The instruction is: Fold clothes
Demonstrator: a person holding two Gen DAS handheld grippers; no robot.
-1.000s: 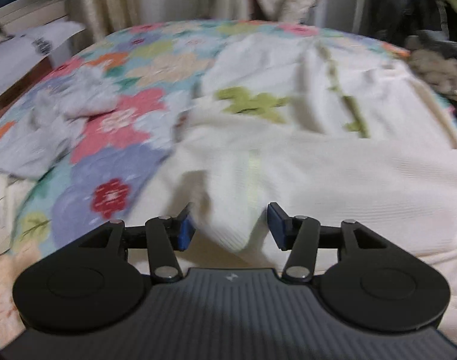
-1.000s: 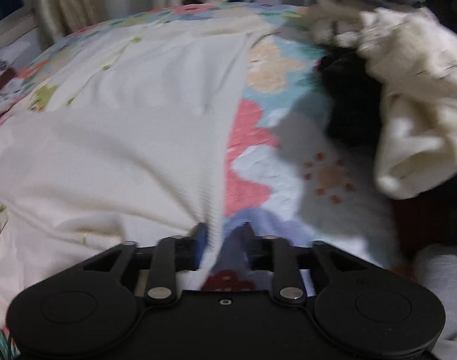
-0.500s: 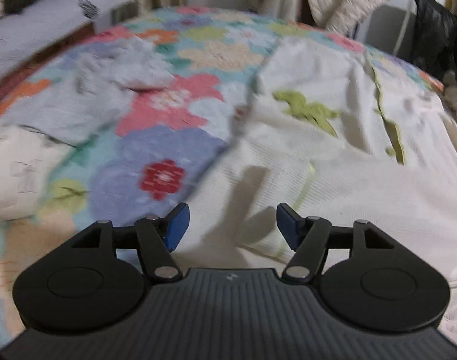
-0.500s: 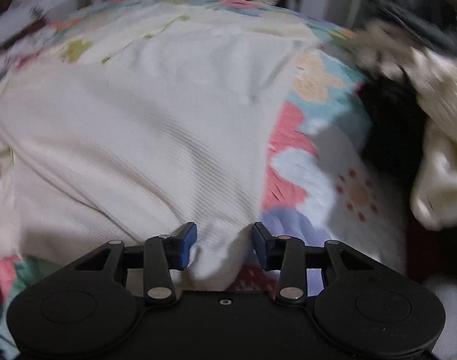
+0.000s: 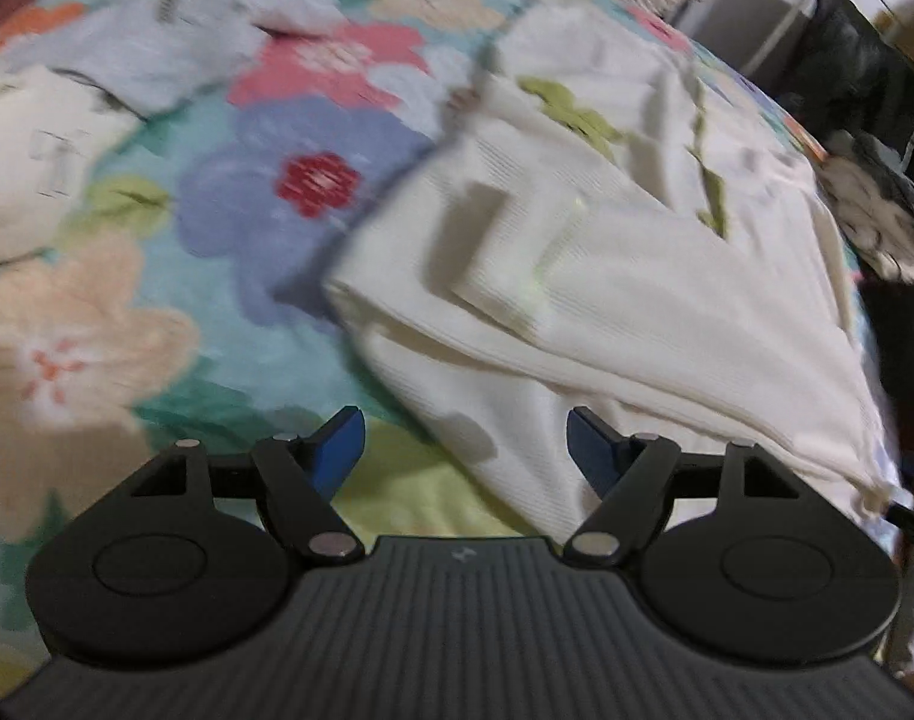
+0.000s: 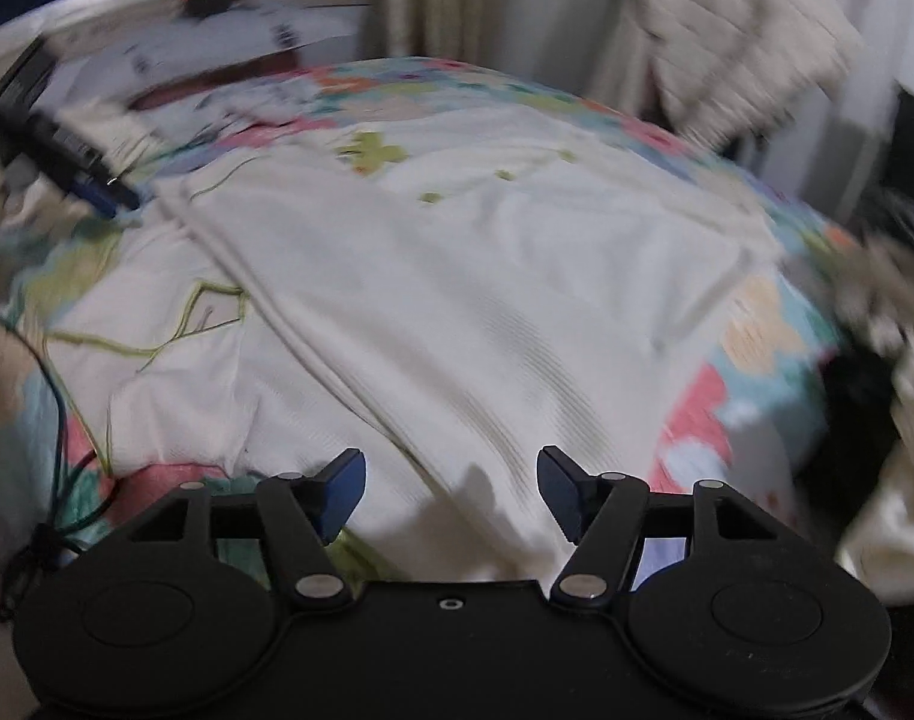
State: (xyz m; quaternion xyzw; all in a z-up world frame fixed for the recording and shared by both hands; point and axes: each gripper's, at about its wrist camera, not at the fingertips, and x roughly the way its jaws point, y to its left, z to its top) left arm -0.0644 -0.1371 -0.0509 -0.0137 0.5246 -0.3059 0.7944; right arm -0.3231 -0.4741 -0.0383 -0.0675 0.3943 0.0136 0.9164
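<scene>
With both grippers spread wide: left gripper (image 5: 463,444), right gripper (image 6: 451,492) poised over near hem of shirt (image 6: 487,300), stretching away across bed (image 5: 247,180).

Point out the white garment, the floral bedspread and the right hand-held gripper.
white garment (image 6: 487,312), right wrist view, middle of fabric
floral bedspread (image 5: 247,204), left wrist view, purple flower
right hand-held gripper (image 6: 451,495), right wrist view, between fingertips

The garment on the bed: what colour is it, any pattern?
Cream white garment, ribbed, with yellow-green motifs and stitching; clearest in the right wrist view.
</scene>
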